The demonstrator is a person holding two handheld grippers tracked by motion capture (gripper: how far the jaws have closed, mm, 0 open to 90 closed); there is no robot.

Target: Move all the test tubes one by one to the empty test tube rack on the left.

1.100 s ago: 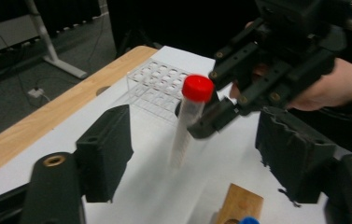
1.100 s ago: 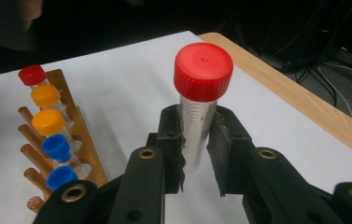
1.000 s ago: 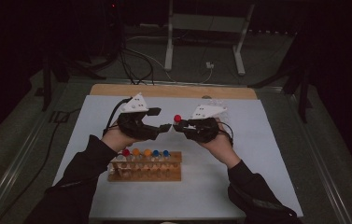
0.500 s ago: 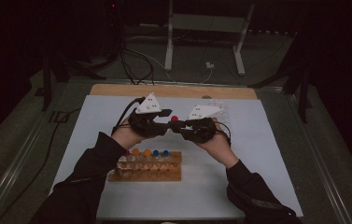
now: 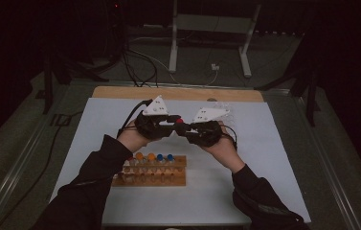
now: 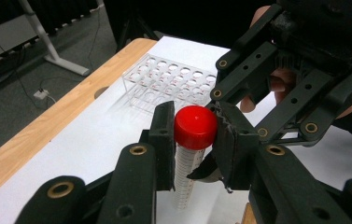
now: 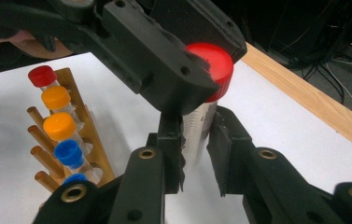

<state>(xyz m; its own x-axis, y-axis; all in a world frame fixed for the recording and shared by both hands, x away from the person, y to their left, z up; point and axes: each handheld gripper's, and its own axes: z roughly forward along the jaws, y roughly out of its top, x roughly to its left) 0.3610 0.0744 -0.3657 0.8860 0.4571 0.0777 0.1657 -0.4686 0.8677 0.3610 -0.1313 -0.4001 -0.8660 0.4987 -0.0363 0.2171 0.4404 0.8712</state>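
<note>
White counter (image 5: 274, 158) under dim light: your two grippers meet above its middle, holding one tube (image 7: 200, 122) upright between them. Your left gripper (image 6: 193, 140) has just been closing, and its jaws now pinch the tube's red cap (image 6: 195, 127). Your right gripper (image 7: 196, 151) has its jaws clamped on the clear body below the cap. A wooden rack (image 5: 168, 178) of capped tubes sits nearer you; a clear rack (image 6: 164, 81) stands toward the counter's far edge.
</note>
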